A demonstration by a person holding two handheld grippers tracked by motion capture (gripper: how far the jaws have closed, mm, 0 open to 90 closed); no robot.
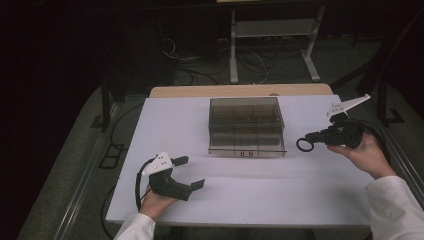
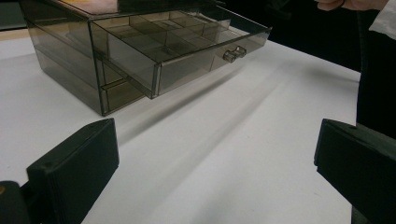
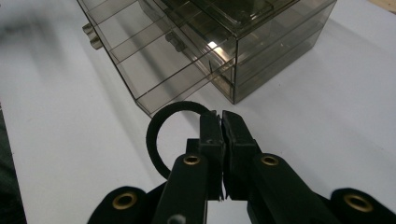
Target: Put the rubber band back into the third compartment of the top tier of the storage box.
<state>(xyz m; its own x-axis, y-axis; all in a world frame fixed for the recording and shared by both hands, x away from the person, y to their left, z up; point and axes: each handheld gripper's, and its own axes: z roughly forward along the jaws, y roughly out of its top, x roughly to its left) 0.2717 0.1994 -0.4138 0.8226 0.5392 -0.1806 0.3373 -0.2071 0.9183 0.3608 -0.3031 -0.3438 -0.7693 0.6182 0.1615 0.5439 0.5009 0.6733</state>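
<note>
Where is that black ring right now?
The black ring is pinched in the right tool, at the high view's right, just right of the clear drawer box's open drawer.

Dim surroundings, brightly lit white table (image 1: 250, 195), soft shadows, glare on the smoky drawer box (image 3: 212, 45)

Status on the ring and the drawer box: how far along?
Done: the top drawer of the smoky transparent plastic drawer box is pulled out, and its compartments look empty. In hand: the right gripper is shut on the black rubber ring, held beside the box's right. The left gripper rests open on the white table. Left, most likely: put the ring in a compartment and shut the drawer.
</note>
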